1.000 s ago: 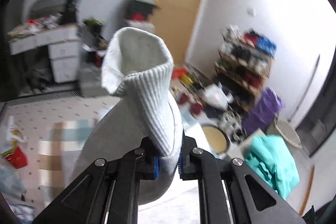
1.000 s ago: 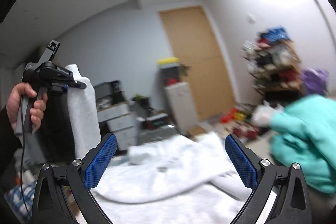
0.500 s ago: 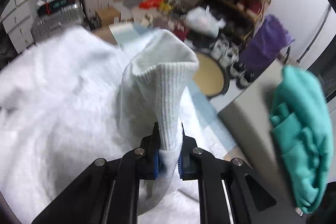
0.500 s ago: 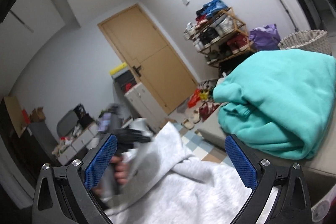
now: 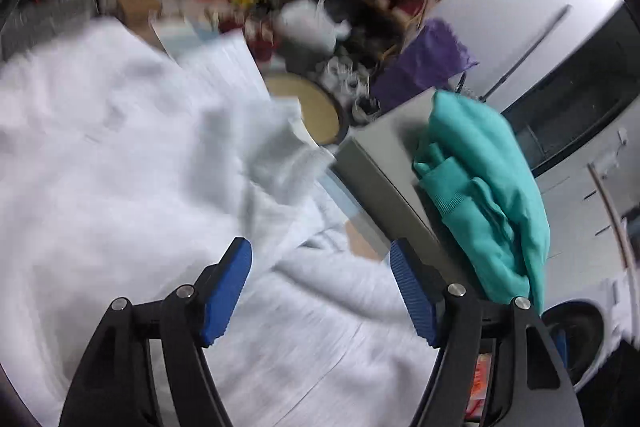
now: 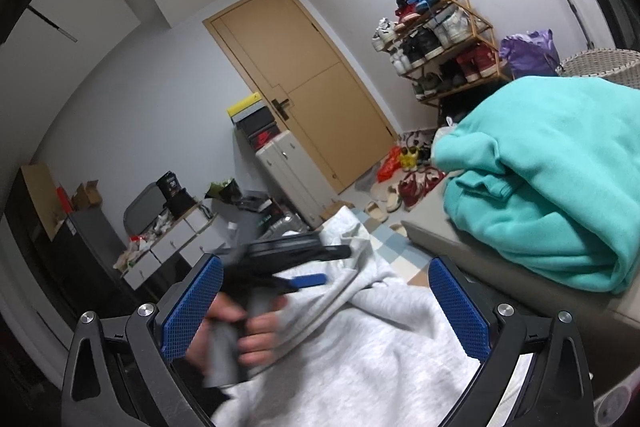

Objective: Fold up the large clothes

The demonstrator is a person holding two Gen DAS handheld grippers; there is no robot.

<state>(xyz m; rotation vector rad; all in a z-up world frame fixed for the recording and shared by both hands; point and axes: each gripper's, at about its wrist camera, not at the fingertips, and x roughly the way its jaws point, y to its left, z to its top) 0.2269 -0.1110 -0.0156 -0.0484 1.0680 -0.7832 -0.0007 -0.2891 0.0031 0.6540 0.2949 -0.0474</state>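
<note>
Below and ahead of the left claw (image 5: 320,285), a large pale grey fleece garment (image 5: 120,167) lies spread across the left and middle of that wrist's view. Its jaws have just been opening and now stand apart, with nothing pinched between the blue pads; a loose fold of the same cloth, probably a sleeve, trails from just beyond the pads up toward the middle of the view. The picture is blurred, so finer creases cannot be read. To the right, a folded teal sweatshirt (image 5: 492,195) rests on a grey counter (image 5: 380,183), apart from the grey garment.

From the right wrist's view, a hand (image 6: 244,331) holding the left claw sits low at left, over the grey cloth. The right claw (image 6: 326,307) is also wide open and empty, with the garment directly under and ahead of it. Judging from this, both claws are close to the cloth, the left one nearer the loose sleeve.
</note>
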